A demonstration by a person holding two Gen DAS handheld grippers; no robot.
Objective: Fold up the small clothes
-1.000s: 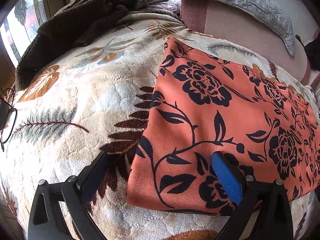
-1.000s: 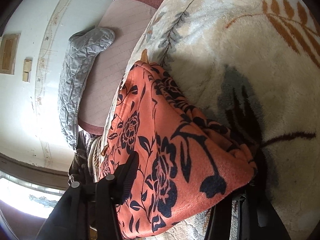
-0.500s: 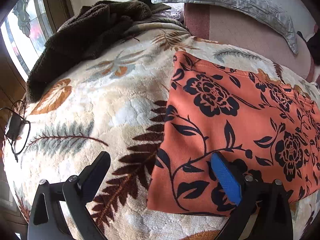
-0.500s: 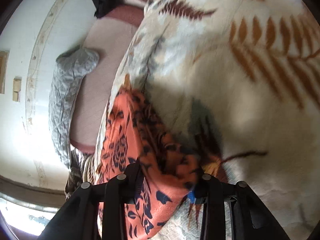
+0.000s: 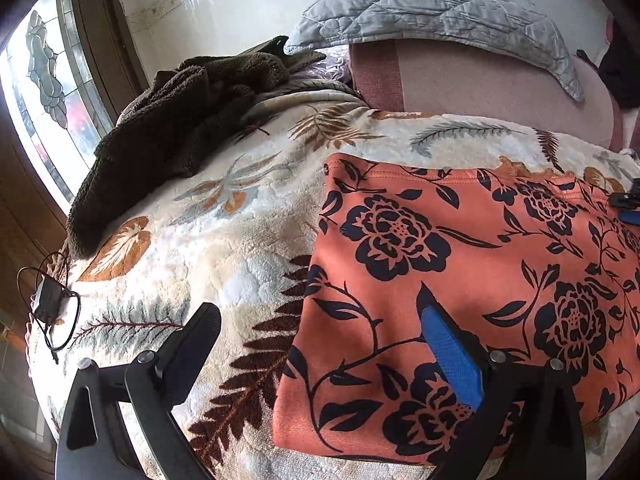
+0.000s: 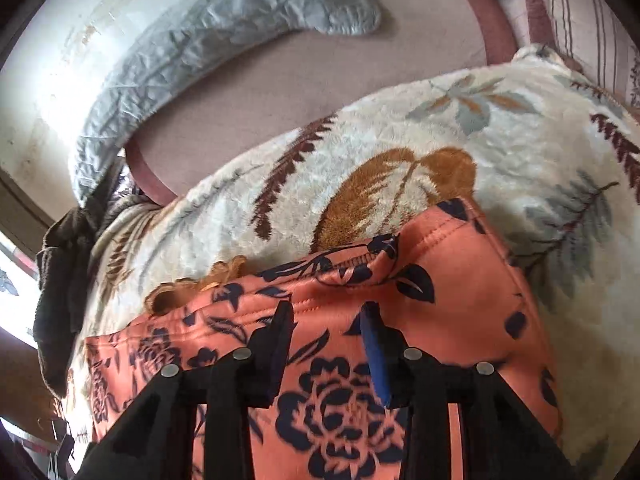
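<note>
An orange garment with black flowers (image 5: pixel 460 264) lies folded flat on a cream leaf-print blanket (image 5: pixel 208 240). My left gripper (image 5: pixel 320 320) is open and empty, above the garment's near left edge; its blue-padded finger (image 5: pixel 452 356) hovers over the cloth. In the right wrist view the same garment (image 6: pixel 440 280) lies below my right gripper (image 6: pixel 328 312), which is open and empty over the garment's hemmed edge. The tip of the right gripper shows at the far right of the left wrist view (image 5: pixel 624 204).
A dark brown fleece (image 5: pixel 180 120) is heaped at the blanket's far left. A grey quilted pillow (image 5: pixel 432 12) lies on a pink sheet (image 5: pixel 480 84) by the wall. A black charger with cable (image 5: pixel 48 300) lies at the left edge. A window (image 5: pixel 44 80) is at the left.
My right gripper held a fold of the garment, then let it go, opened and turned to face the far hem. My left gripper drew back a little and stayed open.
</note>
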